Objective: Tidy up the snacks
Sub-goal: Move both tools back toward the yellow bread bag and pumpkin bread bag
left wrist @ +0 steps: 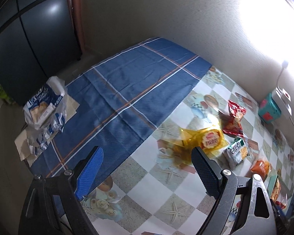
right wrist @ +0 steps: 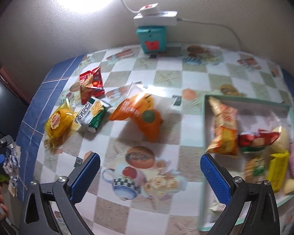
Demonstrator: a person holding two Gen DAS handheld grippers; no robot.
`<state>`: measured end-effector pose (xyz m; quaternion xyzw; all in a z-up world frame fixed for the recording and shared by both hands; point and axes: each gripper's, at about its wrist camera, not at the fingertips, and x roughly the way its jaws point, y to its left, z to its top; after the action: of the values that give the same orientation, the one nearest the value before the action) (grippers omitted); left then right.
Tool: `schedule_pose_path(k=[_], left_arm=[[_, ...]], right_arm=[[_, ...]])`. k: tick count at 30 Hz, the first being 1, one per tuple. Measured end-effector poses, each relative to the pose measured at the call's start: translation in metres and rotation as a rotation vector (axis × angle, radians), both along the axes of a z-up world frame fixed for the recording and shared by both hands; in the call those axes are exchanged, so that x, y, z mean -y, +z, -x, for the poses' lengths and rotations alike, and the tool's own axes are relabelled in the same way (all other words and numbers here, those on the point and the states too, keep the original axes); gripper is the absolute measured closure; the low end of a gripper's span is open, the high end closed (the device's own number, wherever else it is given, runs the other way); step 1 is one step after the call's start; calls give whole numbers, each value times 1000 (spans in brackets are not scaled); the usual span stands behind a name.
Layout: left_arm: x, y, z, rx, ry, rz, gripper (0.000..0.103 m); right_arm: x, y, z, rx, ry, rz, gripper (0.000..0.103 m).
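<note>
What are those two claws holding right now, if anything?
Nothing. The left gripper and the right gripper both stand open over the table, with only tablecloth between their fingers; the snack packets lie untouched.

The left gripper [left wrist: 147, 174] and right gripper [right wrist: 150, 173] angle downward, jaws spread wide, empty.
</note>
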<state>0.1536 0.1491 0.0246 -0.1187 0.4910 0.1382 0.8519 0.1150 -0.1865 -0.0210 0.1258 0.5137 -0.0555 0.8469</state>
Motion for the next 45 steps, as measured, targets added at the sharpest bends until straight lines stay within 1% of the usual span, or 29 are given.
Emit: schedule_pose_path(k=[5, 8, 11, 18, 20, 24, 27, 29, 32, 35, 38, 41, 45], left_arm=[[-4, -15, -11, -31, -10, 28, 12], [-2, -26, -19, -48, -36, 62, 12], [4, -33, -29, -64, -72, 62, 12], [25, -44, -55, -59, -162, 79, 12], [31, -47, -61, -56, -175, 89, 12], [41, -51, -73, -31, -180, 112, 12], [46, -57, -78, -30, -182, 138, 12], [49, -63, -82, -33, -169, 152, 12], [51, -71, -86, -31, -147, 189, 12], [51, -79, -92, -24, -113, 236, 12], [54, -83, -96, -16, -89, 227, 12], [61, -88, -101, -18, -93, 223, 11], [69, -93, -106, -15, -103, 184, 11]], right_arm=[[-6, -11, -5, -7, 18, 41, 0], [-1, -17, -8, -16, 6, 27, 0], [6, -22, -12, -22, -13, 6, 0], [12, -21, -27, -13, -17, -5, 0], [14, -20, -36, -16, -20, -25, 0], [18, -17, -54, -17, -24, -67, 0], [23, -17, -68, -34, -49, -90, 0], [26, -17, -77, -42, -66, -96, 0], [23, -13, -90, -41, -51, -65, 0], [24, -17, -102, -64, -65, -119, 0], [23, -25, -111, -83, -83, -133, 0], [21, -34, -118, -109, -86, -132, 0], [22, -46, -124, -137, -100, -152, 0]])
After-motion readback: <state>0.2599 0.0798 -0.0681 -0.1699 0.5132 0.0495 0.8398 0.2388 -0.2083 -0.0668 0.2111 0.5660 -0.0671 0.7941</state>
